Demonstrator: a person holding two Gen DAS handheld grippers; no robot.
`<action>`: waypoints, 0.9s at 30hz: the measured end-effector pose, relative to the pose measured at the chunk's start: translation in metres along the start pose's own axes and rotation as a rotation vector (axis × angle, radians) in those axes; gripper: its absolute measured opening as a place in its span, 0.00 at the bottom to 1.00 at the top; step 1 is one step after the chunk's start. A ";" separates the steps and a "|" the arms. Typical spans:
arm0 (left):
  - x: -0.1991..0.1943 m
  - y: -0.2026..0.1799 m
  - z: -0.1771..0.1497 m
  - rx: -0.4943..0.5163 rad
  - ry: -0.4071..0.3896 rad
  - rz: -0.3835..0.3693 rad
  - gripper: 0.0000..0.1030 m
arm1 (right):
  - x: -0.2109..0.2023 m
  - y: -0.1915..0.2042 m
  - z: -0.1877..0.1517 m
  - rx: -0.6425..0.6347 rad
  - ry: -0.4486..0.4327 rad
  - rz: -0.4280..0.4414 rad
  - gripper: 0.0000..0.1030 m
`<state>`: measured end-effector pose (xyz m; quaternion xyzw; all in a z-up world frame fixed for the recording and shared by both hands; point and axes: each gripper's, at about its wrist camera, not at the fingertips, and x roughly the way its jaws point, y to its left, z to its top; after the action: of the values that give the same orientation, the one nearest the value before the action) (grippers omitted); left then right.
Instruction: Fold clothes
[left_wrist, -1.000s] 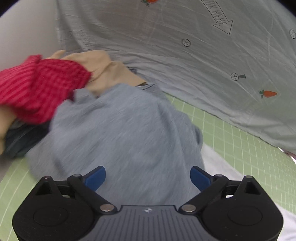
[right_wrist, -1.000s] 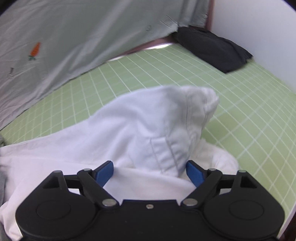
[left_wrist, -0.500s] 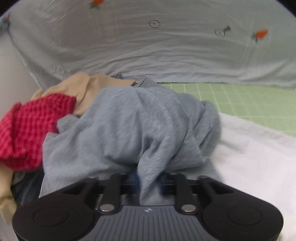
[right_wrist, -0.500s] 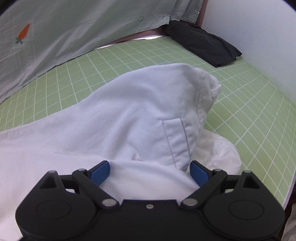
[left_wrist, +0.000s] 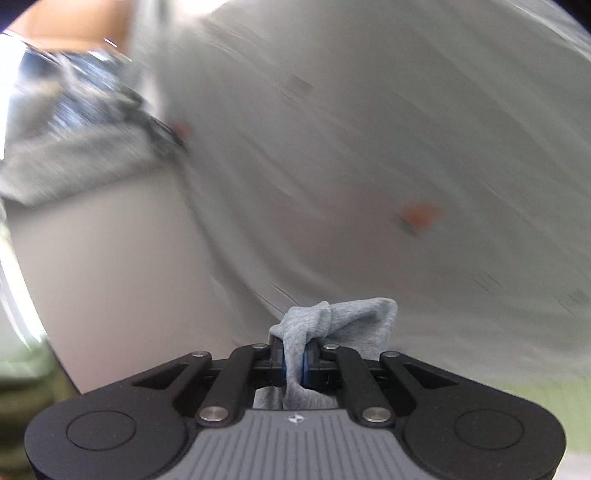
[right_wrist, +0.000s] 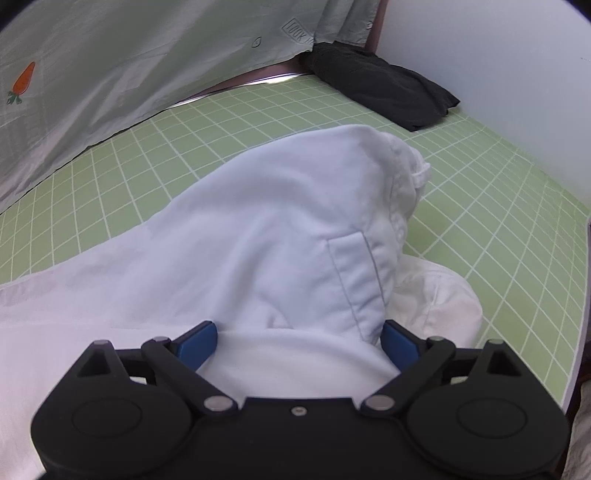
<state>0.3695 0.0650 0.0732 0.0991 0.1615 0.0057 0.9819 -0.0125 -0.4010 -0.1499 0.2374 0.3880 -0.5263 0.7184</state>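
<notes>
Grey garment (left_wrist: 295, 354) pinched in left claw (left_wrist: 294, 360), right claw (right_wrist: 297, 341) spread wide (white garment (right_wrist: 258, 236) between fingers)

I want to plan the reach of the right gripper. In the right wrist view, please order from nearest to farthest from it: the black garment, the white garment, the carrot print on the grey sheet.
1. white garment: between the open fingers of the right gripper.
2. carrot print: far left, on the hanging grey sheet.
3. black garment: far right corner of the green mat.
Items 2 and 3 are nearly too close to call.

There were three garments: one grey piece (left_wrist: 343, 325), one white garment (right_wrist: 258, 229), one black garment (right_wrist: 384, 88).
</notes>
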 end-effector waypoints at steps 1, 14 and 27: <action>0.008 0.015 0.009 -0.011 -0.028 0.040 0.08 | -0.001 0.002 0.000 0.004 -0.003 -0.012 0.92; 0.120 0.052 -0.056 -0.029 0.277 0.084 0.33 | -0.020 0.026 -0.007 -0.031 0.003 -0.129 0.89; 0.053 0.027 -0.050 -0.035 0.283 -0.079 0.92 | -0.031 0.015 0.001 0.000 -0.020 -0.024 0.89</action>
<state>0.4042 0.1034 0.0159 0.0735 0.3019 -0.0162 0.9504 -0.0027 -0.3790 -0.1250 0.2276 0.3835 -0.5371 0.7160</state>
